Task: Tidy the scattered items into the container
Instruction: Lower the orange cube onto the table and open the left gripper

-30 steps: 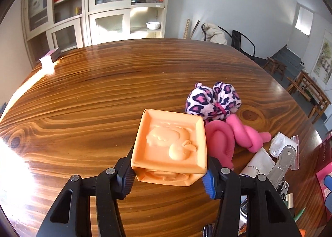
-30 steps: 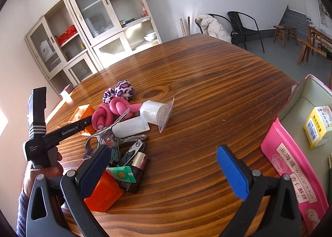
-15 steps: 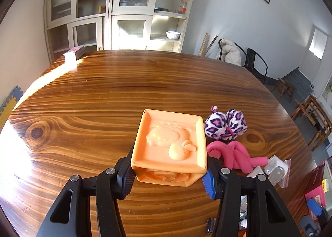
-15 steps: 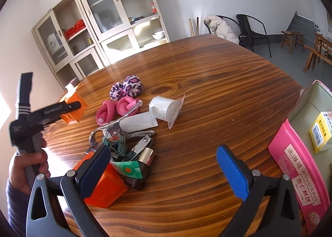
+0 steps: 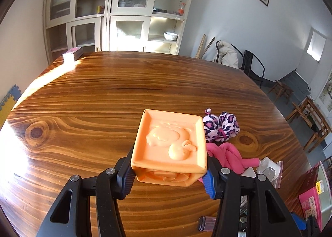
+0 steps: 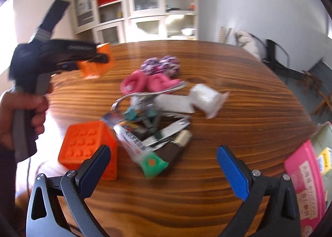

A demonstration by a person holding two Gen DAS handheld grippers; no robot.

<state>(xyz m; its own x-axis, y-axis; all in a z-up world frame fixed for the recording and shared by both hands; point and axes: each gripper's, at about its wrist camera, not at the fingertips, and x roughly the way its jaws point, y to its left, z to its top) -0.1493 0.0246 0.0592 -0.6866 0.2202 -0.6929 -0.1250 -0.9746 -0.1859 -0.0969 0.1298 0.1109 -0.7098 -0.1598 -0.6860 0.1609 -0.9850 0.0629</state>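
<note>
My left gripper (image 5: 169,171) clamps the orange block (image 5: 170,143), duck face tilted up toward me; my right gripper (image 6: 161,166) gapes empty.

Both wrist cameras look steeply down, close over the wooden table (image 5: 83,95) — sharing its clutter.

A blurred wooden counter (image 6: 228,124) holds a pile of small items (image 6: 153,124) beside an orange block (image 6: 87,154). The right hand-held gripper (image 6: 161,166) stands open, empty. At left, a hand (image 6: 25,116) lifts another hand-held gripper clamped on an orange cube (image 6: 97,64).
</note>
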